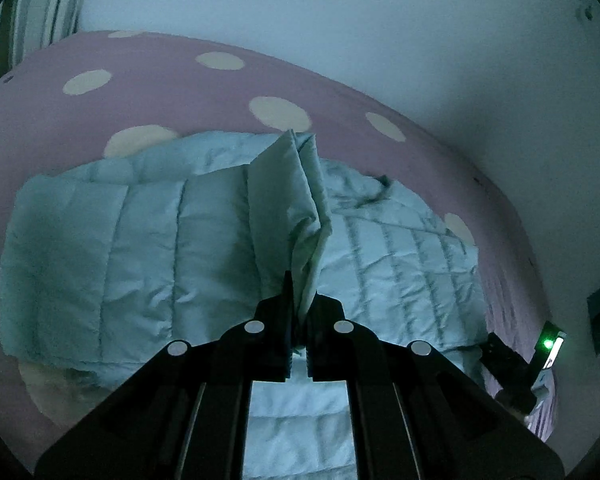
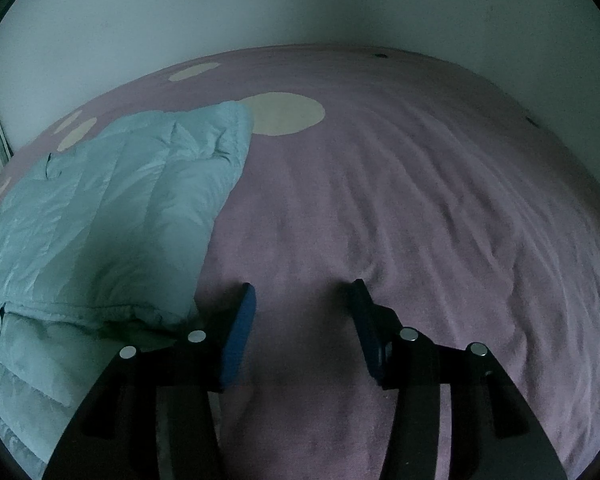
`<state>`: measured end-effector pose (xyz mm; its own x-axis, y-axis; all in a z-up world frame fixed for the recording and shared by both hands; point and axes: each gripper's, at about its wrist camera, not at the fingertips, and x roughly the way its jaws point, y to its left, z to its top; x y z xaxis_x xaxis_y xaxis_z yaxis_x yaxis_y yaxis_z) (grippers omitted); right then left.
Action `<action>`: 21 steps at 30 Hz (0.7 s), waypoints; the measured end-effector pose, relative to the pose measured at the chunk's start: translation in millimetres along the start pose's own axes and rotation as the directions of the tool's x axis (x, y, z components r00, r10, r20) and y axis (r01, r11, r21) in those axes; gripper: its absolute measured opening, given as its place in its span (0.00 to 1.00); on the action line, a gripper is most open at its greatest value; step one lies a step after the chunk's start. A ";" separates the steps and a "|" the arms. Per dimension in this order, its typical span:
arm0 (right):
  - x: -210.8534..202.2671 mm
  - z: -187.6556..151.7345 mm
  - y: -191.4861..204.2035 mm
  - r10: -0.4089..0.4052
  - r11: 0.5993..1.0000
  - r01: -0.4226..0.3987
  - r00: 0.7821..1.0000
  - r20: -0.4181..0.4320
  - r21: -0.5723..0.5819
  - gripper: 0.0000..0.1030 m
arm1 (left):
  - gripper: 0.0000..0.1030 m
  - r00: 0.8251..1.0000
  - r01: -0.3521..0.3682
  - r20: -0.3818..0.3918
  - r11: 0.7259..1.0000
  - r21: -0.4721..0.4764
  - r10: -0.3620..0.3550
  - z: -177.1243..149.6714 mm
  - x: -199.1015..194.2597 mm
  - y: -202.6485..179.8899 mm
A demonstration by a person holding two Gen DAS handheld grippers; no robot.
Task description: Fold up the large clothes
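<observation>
A pale blue quilted jacket point(image 1: 148, 248) lies spread on a purple bedspread point(image 1: 148, 92) with cream dots. My left gripper point(image 1: 300, 300) is shut on a raised flap of the jacket point(image 1: 304, 200), which stands up in a fold above the rest of the garment. In the right wrist view the same jacket point(image 2: 100, 220) lies at the left, its edge beside the left finger. My right gripper point(image 2: 304, 292) stands open over bare bedspread point(image 2: 420, 200), with nothing between its blue pads point(image 2: 244, 320).
A pale wall point(image 1: 340, 20) runs behind the bed. A striped curtain point(image 1: 48, 4) hangs at the far left. The other gripper's body with a green light point(image 1: 546, 345) shows at the right edge of the left wrist view. Bedspread stretches wide to the right.
</observation>
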<state>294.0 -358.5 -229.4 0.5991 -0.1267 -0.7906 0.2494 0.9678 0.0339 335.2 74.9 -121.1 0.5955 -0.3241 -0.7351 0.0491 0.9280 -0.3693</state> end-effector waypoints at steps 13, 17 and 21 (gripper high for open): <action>-1.1 -3.5 3.2 0.007 1.000 -0.007 1.000 0.002 0.013 0.49 | 0.04 0.996 0.070 -0.059 0.986 0.153 -0.061 0.5 56.9 -106.7; -0.6 -3.6 2.0 0.013 1.000 -0.013 1.000 0.002 0.014 0.50 | 0.04 0.992 0.084 -0.110 0.981 0.175 -0.065 -10.1 82.4 -132.2; -0.3 -4.1 0.7 0.018 1.000 -0.018 1.000 0.003 0.016 0.50 | 0.04 0.987 0.090 -0.146 0.976 0.197 -0.061 -21.7 100.6 -151.5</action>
<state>290.9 -356.9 -231.6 0.6060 -0.1096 -0.7878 0.2507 0.9663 0.0584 370.4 -102.3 -151.5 0.4676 -0.4038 -0.7863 0.2593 0.9131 -0.3148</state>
